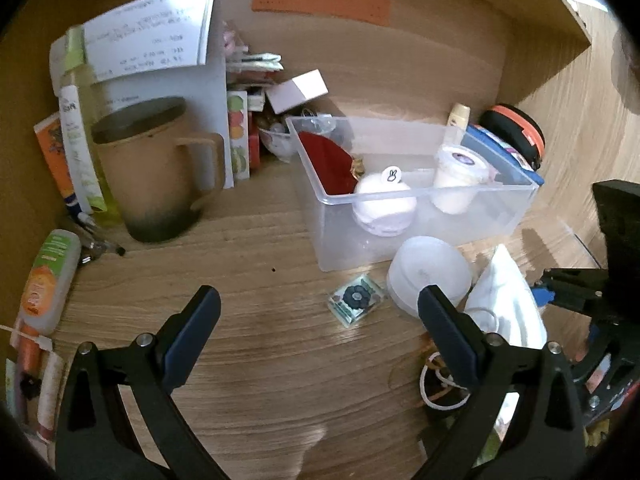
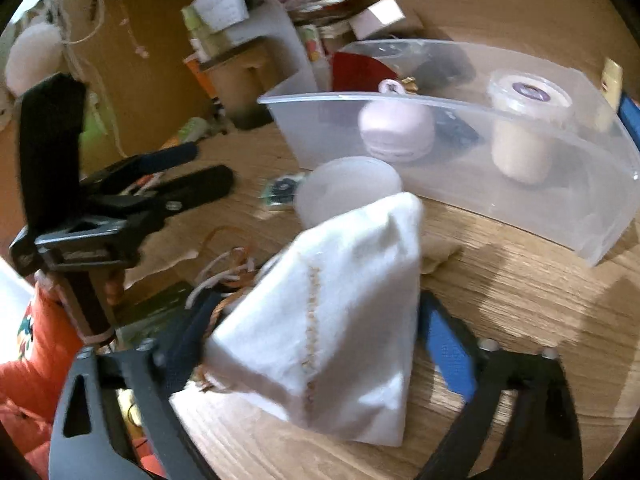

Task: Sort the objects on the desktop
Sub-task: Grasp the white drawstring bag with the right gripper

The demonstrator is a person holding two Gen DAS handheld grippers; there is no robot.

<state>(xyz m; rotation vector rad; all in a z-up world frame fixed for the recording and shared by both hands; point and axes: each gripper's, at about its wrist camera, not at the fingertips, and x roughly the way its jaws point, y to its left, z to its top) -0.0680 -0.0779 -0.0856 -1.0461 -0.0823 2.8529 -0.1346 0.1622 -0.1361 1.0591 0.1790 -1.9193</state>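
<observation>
pouch (image 2: pixel 320 320): between right gripper's (image 2: pixel 320 344) fingers, long axis running away toward bin (image 2: pixel 460 184); pads not clearly pressing
left gripper (image 1: pixel 320 320): fingers open, empty; farther

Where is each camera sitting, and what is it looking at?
Left wrist view: on the left claw, looking down at the wooden desk and clear plastic bin; both open fingers show.
Right wrist view: on the right claw, looking down at the white cloth pouch between its fingers; an orange sleeve shows.
Shared: bin, pouch, frosted round jar, and each sees the other claw.
</observation>
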